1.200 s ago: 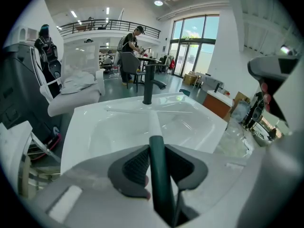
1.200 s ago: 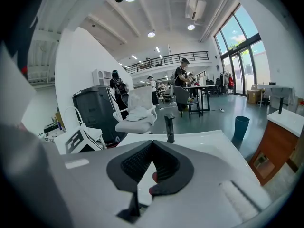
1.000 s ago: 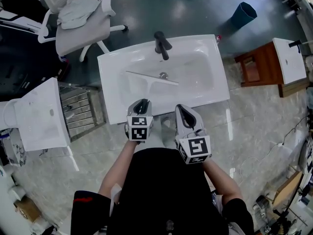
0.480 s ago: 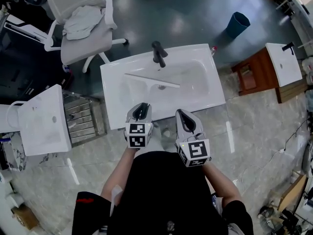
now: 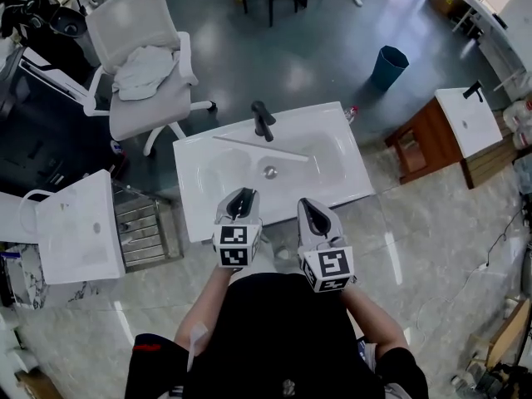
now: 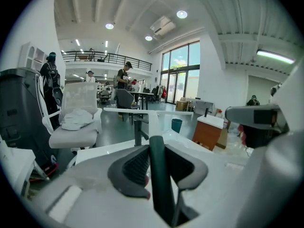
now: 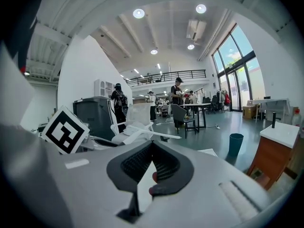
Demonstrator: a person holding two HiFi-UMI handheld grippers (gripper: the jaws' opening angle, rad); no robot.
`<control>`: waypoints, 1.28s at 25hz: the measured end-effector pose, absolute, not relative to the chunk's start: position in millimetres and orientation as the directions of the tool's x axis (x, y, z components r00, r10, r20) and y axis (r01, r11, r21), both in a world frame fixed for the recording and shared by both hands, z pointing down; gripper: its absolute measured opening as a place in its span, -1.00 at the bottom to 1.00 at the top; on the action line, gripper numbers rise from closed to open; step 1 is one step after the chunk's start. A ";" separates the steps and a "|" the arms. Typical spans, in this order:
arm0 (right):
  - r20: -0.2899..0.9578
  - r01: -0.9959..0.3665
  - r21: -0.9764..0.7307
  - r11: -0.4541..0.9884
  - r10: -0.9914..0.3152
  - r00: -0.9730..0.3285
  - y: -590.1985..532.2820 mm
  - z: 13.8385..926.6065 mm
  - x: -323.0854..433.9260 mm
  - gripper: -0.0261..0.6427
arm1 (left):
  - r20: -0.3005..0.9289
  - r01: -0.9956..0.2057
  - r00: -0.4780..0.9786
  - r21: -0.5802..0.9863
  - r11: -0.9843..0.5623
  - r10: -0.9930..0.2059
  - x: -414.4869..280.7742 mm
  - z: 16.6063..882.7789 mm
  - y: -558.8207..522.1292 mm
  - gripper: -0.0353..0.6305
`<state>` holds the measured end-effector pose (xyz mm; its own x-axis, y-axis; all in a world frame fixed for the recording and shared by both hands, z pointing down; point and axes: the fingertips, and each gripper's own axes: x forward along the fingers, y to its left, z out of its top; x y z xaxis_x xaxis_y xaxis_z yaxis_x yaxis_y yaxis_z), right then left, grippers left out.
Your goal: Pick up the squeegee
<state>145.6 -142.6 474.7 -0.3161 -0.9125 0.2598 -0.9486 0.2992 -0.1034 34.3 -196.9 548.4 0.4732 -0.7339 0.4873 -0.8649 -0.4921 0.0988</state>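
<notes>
**Squeegee clamped in L gripper, R gripper empty**

L gripper (image 5: 242,196) has the squeegee (image 5: 253,145). Its jaws are clamped on the dark handle, which runs straight up the middle between the two pads in the left gripper view. Ahead of the tips the handle turns white, then ends in the long white blade, set crosswise to the jaws, T-shape. In that view the blade shows above the sink's far edge, w/ the open room behind it.

From the head view the blade sits out in front of the L gripper, over the far half of the white sink (image 5: 195,198). It is just short of the black faucet (image 5: 262,120).

R gripper (image 5: 312,209) is right alongside, to the L one's right. Both are at the sink's near edge, pointing the same way across the basin. R jaws are tips together, nothing between the pads; only white shows through the gap behind the tips. Marker cubes at the back of both grippers face up at the head cam.

Round the edges:
- **Ahead-left of the L gripper, beyond the sink:** white office chair (image 5: 141,98) w/ a pale cloth (image 5: 143,66) on the seat.
- **Ahead-right of the R gripper, well apart:** blue bin (image 5: 389,66) on the grey floor.
- **Nearer on that side:** wooden cabinet (image 5: 420,144) carrying a small white basin (image 5: 465,119).
- **Left of the L gripper:** a spare white basin (image 5: 79,223), apart from the sink.
</notes>
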 end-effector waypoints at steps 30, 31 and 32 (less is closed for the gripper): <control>0.065 -0.939 -0.056 0.339 -0.938 -0.342 -144.5 379.7 140.7 -0.91 | 0.173 -0.867 0.483 -0.044 -0.497 -0.858 32.5 400.2 -200.3 -0.57; 0.060 -0.939 -0.055 0.341 -0.937 -0.344 -144.7 377.5 140.6 -0.91 | 0.162 -0.868 0.483 -0.042 -0.495 -0.861 32.4 396.6 -199.8 -0.57; 0.055 -0.938 -0.054 0.343 -0.937 -0.346 -144.9 375.3 140.6 -0.92 | 0.148 -0.870 0.482 -0.042 -0.492 -0.864 32.2 392.7 -199.4 -0.57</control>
